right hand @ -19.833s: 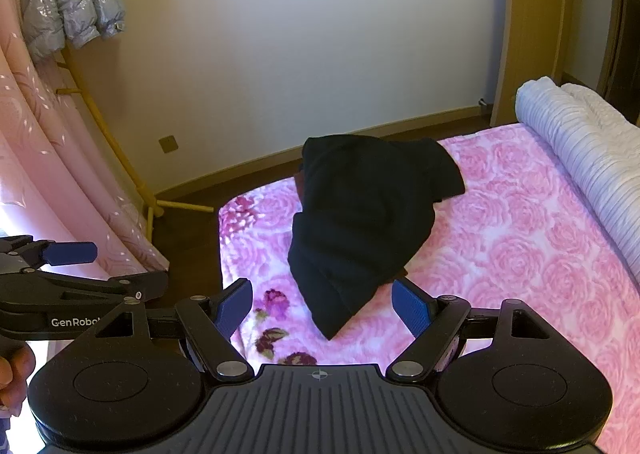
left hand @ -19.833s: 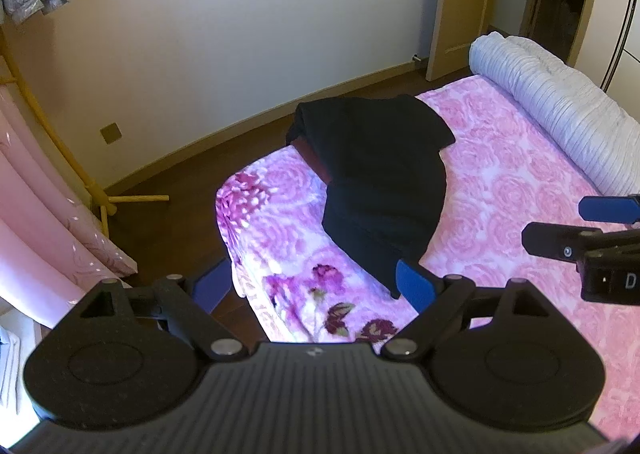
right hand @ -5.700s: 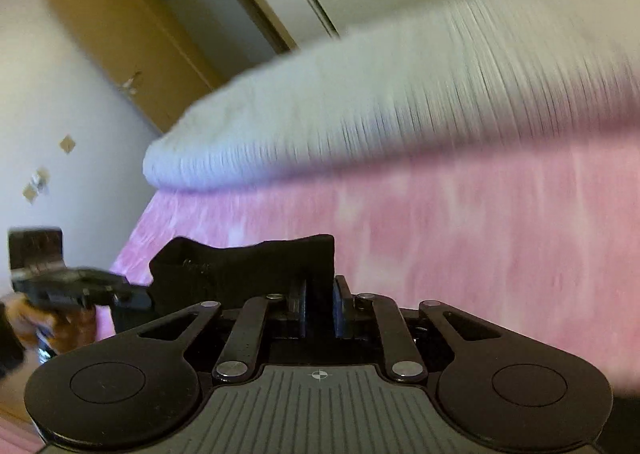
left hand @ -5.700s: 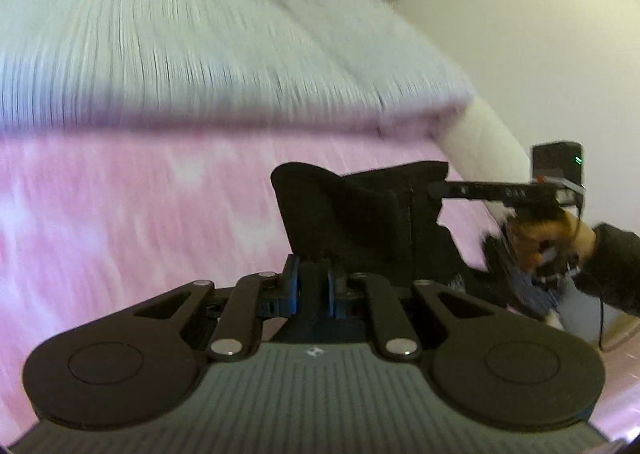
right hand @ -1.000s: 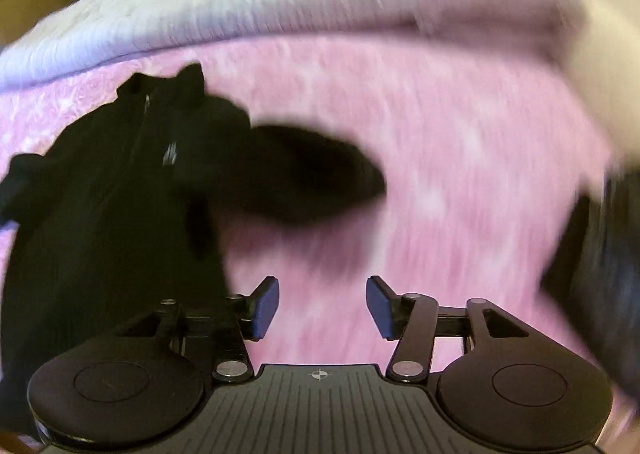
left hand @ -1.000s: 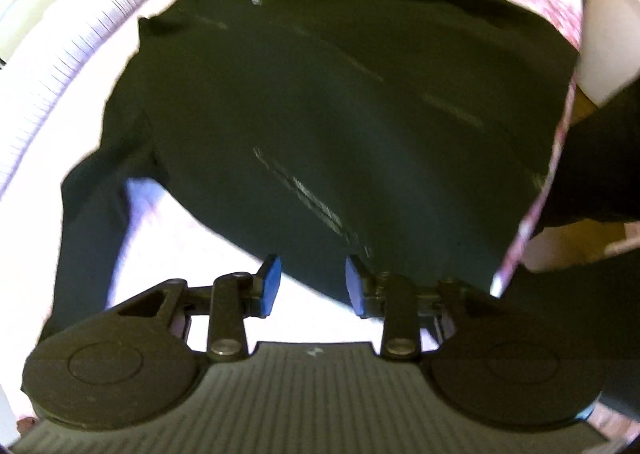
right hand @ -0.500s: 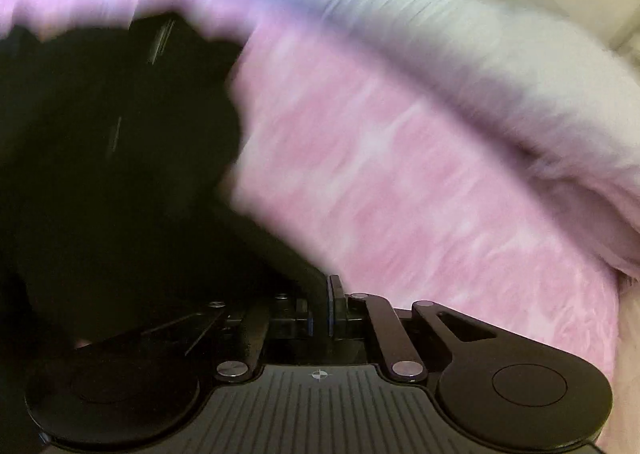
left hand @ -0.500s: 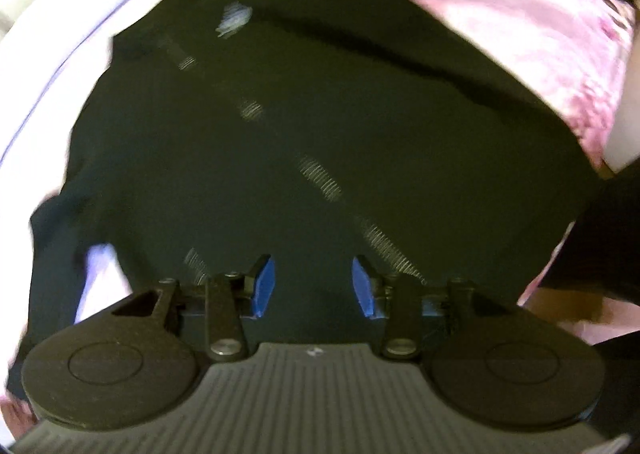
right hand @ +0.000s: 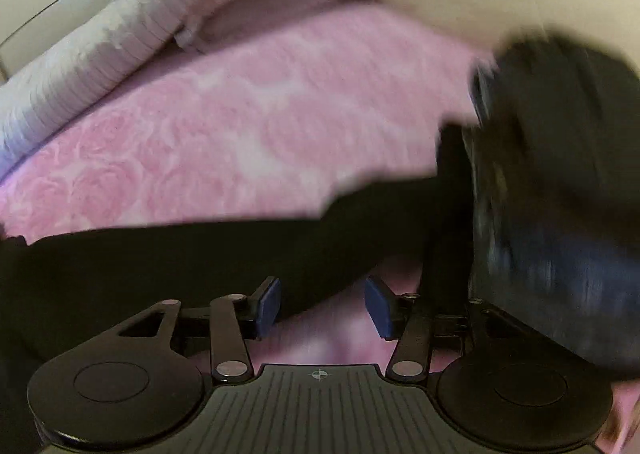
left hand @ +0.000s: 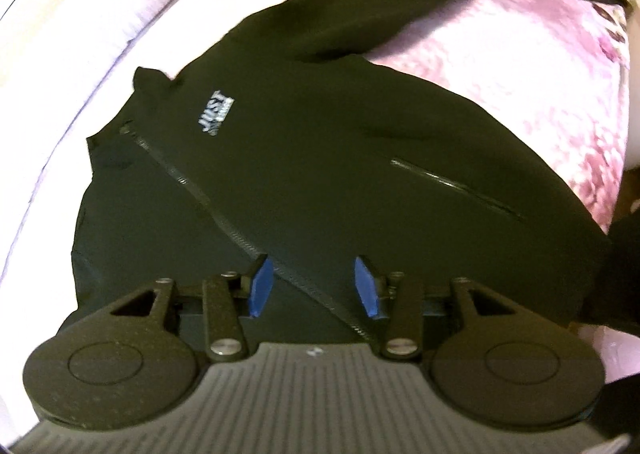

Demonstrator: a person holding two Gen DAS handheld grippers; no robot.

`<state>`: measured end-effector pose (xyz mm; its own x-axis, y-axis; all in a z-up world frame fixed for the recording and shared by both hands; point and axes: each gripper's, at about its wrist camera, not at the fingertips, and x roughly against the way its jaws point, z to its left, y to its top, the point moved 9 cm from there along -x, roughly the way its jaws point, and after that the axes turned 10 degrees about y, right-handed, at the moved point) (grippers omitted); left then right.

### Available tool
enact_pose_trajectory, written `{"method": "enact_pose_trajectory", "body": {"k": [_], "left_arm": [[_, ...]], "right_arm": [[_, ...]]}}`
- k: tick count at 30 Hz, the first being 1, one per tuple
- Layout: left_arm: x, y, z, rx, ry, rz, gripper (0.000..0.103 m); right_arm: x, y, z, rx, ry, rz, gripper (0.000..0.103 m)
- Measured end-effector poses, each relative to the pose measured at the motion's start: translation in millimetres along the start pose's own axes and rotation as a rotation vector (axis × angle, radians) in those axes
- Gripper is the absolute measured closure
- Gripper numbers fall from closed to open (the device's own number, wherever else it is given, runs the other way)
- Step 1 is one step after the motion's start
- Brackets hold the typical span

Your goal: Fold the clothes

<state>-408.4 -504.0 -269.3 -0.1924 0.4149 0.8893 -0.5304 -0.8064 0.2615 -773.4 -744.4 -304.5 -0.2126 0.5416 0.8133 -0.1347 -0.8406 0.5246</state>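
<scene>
Lying just below and ahead of the left gripper (left hand: 312, 286), the black jacket (left hand: 320, 142) is spread front-up on the pink floral bedspread (left hand: 520, 66). Its long axis runs away from this gripper and to the left: hem nearest the pads, main zipper (left hand: 224, 214) slanting up to the collar (left hand: 150, 76) at the far left. The left gripper's jaws have just been opening and now stand partly apart, the blue pads (left hand: 256, 288) framing the zipper line; nothing seems pinched between them, and I cannot tell whether they touch the cloth. Further out sits the white chest logo (left hand: 216, 112), then a slanted pocket zipper (left hand: 452, 184) to the right. One sleeve (left hand: 400, 4) stretches up and to the right, ending at the far edge beside the other tool.

In the right wrist view, the right gripper (right hand: 320, 306) hangs over that sleeve (right hand: 180, 250), which runs crosswise from its left to just beneath its left pad. Its jaws have just been opening and stand apart; the sleeve's edge lies under the gap but the pads are not pressing on it. A blurred dark shape, probably the person's clothing, fills the right side. Beyond lie more bedspread and a rolled white quilt (right hand: 100, 54).

The right gripper is nearer the sleeve, so folding it in across the body likely falls to it.
</scene>
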Motion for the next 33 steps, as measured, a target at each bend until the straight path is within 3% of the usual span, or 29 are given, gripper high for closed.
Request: {"method": "enact_pose_trajectory", "body": {"k": [5,11,17,23,27,30,33], "left_arm": [[-12,-27,43,0.123,0.037,0.04,0.057],[-38,-78,126,0.305,0.091,0.079,0.053],[-92,-84,219,0.26,0.123,-0.011,0.053],[-163,-67,293,0.221,0.128,-0.085,0.053],[-202,-56,331,0.314,0.105,-0.113,0.053],[-235,-45,344,0.378,0.05,-0.113,0.053],[-264,-36,340,0.396,-0.064,-0.086,0.057]], "right_arm": [[21,-32,44,0.028,0.104,0.066,0.052],[13,-56,157,0.208,0.338,0.119,0.051],[-22,-39,290,0.439,0.494,0.125,0.051],[-95,-24,402,0.63,0.533,0.137,0.05],[-154,-20,449,0.735,0.523,0.178,0.041],[-192,-16,468,0.775,0.511,0.205,0.04],[-221,-14,479,0.771,0.536,0.239,0.04]]}}
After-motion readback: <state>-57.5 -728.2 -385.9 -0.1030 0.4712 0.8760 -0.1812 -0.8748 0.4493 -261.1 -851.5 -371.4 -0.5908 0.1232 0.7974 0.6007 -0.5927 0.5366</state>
